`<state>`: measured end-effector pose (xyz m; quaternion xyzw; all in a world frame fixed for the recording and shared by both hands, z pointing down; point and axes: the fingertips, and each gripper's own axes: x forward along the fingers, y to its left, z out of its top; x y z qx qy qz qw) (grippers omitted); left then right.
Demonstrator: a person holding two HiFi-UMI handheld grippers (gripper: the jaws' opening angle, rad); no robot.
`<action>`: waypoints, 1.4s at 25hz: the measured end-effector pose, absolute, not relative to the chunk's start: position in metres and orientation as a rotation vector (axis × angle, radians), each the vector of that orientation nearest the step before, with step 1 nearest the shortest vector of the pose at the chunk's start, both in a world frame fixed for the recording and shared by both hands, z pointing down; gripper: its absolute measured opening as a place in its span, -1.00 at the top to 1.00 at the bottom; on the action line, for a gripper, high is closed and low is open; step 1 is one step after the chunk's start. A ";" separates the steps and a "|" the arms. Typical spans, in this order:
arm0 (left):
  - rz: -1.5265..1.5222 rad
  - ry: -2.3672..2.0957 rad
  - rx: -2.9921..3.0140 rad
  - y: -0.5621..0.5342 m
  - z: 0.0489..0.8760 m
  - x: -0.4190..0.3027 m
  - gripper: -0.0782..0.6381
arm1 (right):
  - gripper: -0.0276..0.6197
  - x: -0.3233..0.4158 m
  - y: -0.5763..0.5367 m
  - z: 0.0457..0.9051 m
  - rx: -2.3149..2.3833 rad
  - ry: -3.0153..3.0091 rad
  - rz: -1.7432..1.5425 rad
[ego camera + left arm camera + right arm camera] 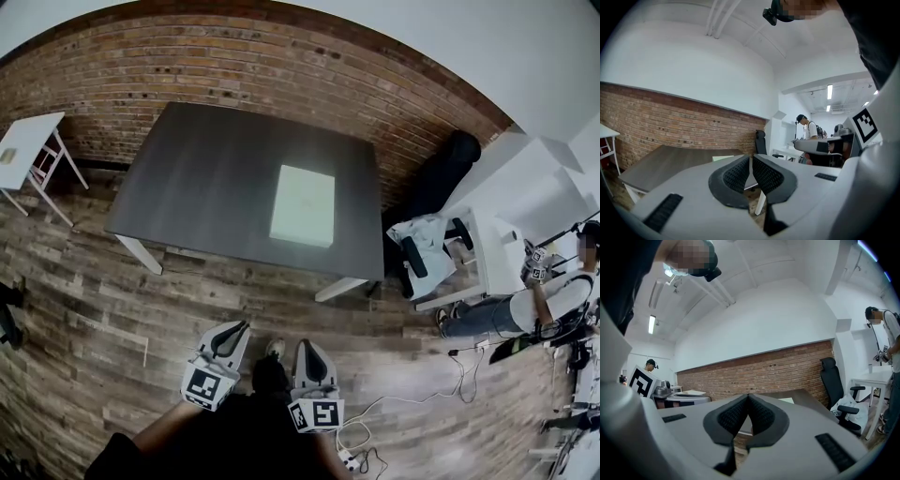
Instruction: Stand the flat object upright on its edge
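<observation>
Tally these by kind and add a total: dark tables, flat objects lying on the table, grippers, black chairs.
Dark table: 1
Flat object: 1
Grippers: 2, the left gripper and the right gripper, both shut and empty
Black chair: 1
Total: 5

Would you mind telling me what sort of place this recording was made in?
Probably an office or lab workspace: a brick wall, a dark table on a wood floor, a black office chair, and white desks with another person nearby.
</observation>
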<state>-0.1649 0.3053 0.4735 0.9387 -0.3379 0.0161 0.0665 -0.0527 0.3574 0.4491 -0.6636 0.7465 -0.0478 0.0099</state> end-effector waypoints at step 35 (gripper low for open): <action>0.200 -1.295 2.673 0.137 0.513 0.005 0.65 | 0.84 0.136 0.171 0.479 -1.883 2.553 -0.212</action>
